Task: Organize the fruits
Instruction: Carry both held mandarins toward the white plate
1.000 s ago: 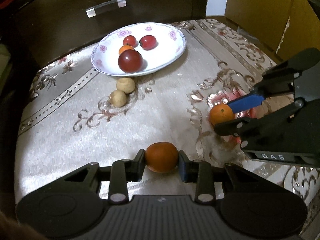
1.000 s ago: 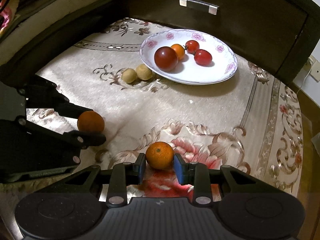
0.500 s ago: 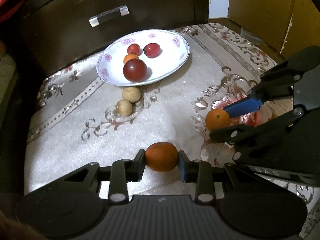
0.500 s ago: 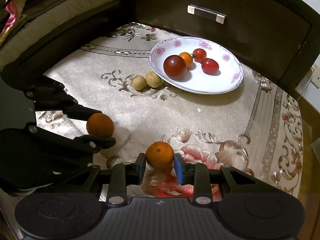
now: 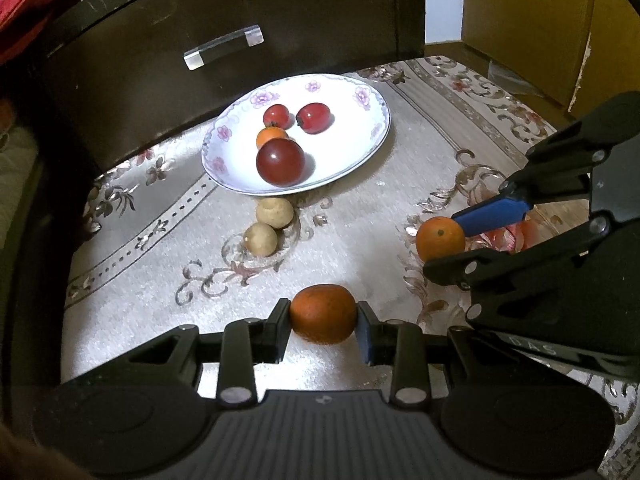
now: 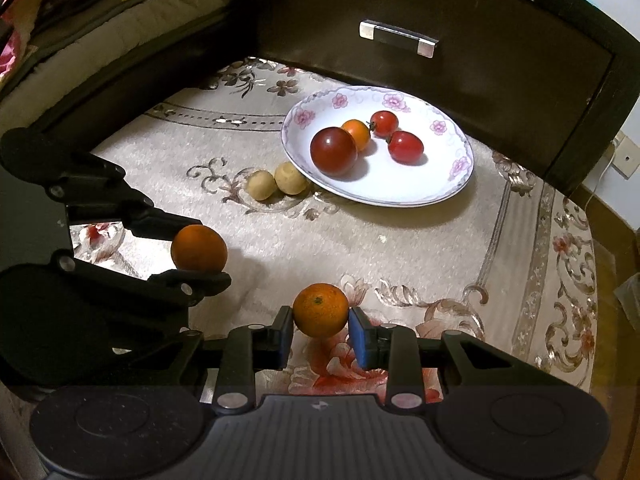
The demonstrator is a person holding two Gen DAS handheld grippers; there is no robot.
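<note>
Left wrist view: the left gripper (image 5: 323, 326) has its two black fingers closed against the sides of a smooth, deep-orange oval fruit (image 5: 323, 313), gripping it above the beige floral-patterned cloth (image 5: 160, 312). To its right, the right gripper (image 5: 452, 240) pinches a round bright-orange citrus with a pitted skin (image 5: 440, 238) between its blue-padded fingers.

Ahead, near the dark wooden drawer front (image 5: 240, 12), sits the white shallow plate with pink flower print (image 5: 360, 96). On it lie a large dark-red round tomato (image 5: 280, 161), a small orange tomato (image 5: 271, 136) touching it from behind, and two small red tomatoes (image 5: 314, 117) further back. Two small tan round fruits (image 5: 267, 224) rest on the cloth just beside the plate's near rim, touching one another.

The right wrist view shows the same grips from the other side (each gripper carrying one fruit): the right gripper (image 6: 320, 330) is clamped on the round citrus (image 6: 321, 310), and the left gripper (image 6: 200, 250) holds the oval fruit (image 6: 199, 248) to the left. Both carried fruits are well apart from the plate (image 6: 448, 196).
</note>
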